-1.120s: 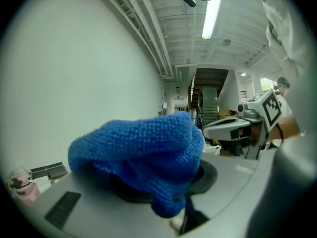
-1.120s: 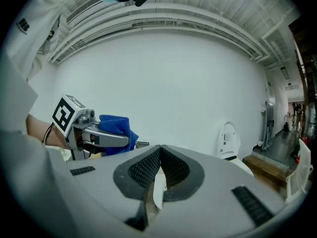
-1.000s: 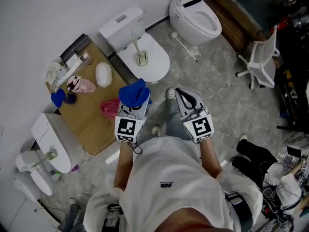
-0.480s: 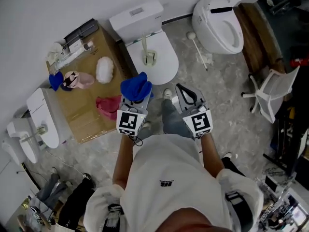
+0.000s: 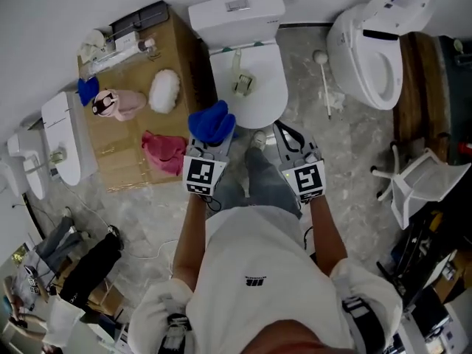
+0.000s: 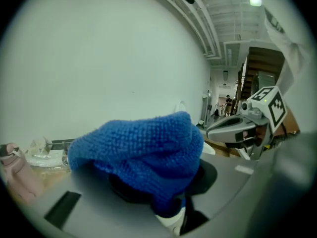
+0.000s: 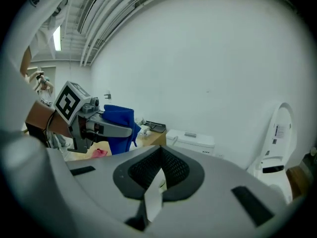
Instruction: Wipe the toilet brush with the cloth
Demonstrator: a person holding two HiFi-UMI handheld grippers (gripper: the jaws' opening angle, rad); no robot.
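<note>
Left claw clamps blue cloth; toilet brush ahead.

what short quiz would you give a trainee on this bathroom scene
1. Which gripper holds the blue cloth: A left gripper, B right gripper?
2. True or false: the toilet lid under the toilet brush is raised.
3. Fill in: the right gripper's jaws hold ____.
Key: 1 A; 2 false, it is closed; 3 nothing.
</note>
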